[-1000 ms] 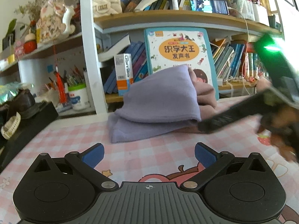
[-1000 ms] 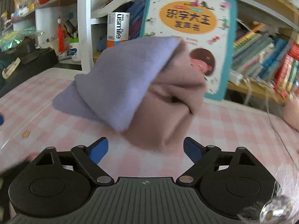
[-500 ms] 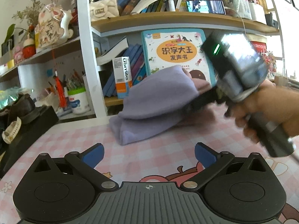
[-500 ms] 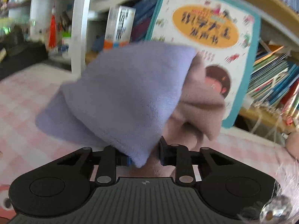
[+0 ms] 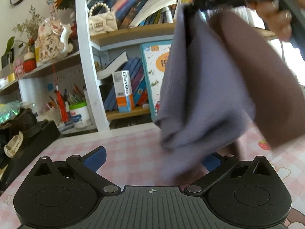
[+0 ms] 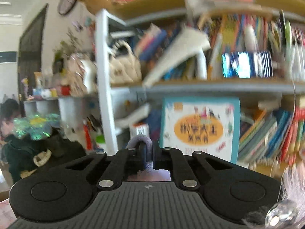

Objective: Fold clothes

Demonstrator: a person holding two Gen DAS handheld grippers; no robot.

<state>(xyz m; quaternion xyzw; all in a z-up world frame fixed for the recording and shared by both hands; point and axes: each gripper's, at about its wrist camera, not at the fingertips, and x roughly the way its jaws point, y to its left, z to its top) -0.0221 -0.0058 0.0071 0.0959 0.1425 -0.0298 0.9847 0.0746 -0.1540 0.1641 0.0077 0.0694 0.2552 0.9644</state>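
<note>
Right gripper (image 6: 149, 153) pinching lilac garment (image 5: 200, 87) — left gripper (image 5: 152, 160) agape.

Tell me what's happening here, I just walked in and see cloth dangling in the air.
A person is folding clothes with a handheld gripper in each hand. The right gripper is shut on an edge of the lavender cloth and holds it up above the pink checked table, with a brownish garment hanging beside it. The left gripper is open, low over the table, with the cloth's bottom end hanging between its fingers.
</note>
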